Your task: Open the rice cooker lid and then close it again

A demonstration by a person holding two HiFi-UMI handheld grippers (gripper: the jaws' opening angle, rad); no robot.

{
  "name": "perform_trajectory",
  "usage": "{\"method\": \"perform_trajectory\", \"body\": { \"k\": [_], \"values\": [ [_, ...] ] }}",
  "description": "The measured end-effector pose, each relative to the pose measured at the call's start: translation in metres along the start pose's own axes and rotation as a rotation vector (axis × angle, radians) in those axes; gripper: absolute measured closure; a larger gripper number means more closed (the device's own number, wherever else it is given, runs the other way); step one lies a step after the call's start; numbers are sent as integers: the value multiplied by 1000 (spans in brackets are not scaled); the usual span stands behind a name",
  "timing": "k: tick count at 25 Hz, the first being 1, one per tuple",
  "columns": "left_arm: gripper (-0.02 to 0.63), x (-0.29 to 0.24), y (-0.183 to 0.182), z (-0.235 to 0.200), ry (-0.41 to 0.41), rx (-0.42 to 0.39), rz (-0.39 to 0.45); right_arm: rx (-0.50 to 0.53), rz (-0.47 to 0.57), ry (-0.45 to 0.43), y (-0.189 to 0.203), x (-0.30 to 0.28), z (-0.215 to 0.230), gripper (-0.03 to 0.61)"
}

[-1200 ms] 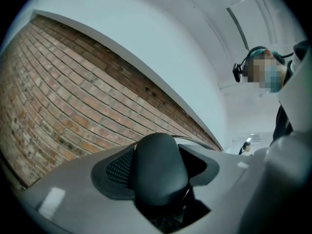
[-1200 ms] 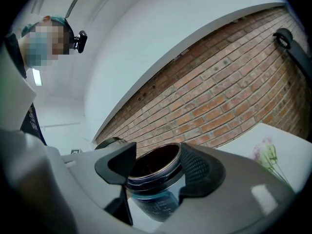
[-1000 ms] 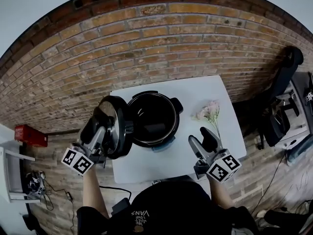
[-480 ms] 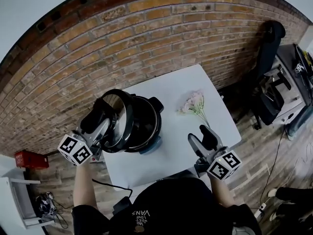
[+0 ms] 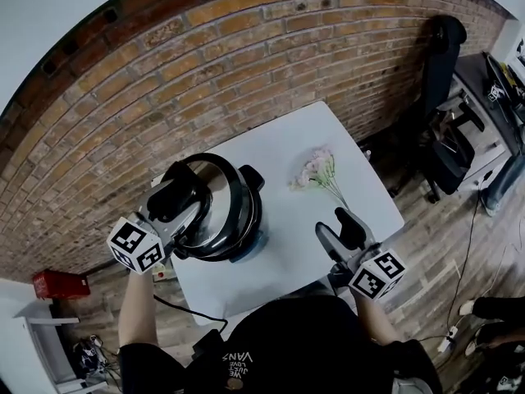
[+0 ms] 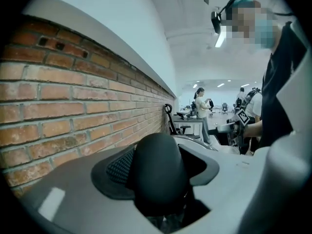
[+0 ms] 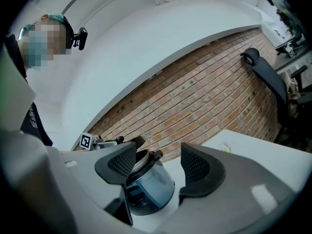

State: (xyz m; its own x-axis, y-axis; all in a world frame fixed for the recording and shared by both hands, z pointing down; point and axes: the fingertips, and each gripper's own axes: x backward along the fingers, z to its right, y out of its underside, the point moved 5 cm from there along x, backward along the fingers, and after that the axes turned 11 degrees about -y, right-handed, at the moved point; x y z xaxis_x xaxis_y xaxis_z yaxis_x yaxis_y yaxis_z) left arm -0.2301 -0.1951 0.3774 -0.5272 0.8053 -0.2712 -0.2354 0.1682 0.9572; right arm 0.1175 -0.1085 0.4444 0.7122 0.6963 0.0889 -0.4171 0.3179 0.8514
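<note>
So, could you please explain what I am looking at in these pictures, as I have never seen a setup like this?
There is no robot here: a person holds a two-jaw tool in each hand. The wide picture comes from a camera on the person's head, looking steeply down. The other two come from cameras riding on each tool, looking along its jaws.

On the white table a rice cooker stands and a sprig of pink flowers lies, with a brick wall behind. The left tool is closed on the black handle of the lid, which is tilted partway over the pot. The right tool hangs open and empty above the table's near side, pointing toward the cooker. The marker cubes are part of the tools.
</note>
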Motion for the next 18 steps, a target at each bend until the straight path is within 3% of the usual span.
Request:
{"method": "perform_trajectory", "body": {
  "k": [6,14,18],
  "values": [
    [334,-18,13,19,92,-106,-66,-5,-7,1,2,1,3,301],
    [334,-29,23,30,124,-212,-132,-13,-11,12,5,4,7,301],
    [334,-30,25,32,135,-227,-147,-18,-10,11,6,4,6,301]
  ]
}}
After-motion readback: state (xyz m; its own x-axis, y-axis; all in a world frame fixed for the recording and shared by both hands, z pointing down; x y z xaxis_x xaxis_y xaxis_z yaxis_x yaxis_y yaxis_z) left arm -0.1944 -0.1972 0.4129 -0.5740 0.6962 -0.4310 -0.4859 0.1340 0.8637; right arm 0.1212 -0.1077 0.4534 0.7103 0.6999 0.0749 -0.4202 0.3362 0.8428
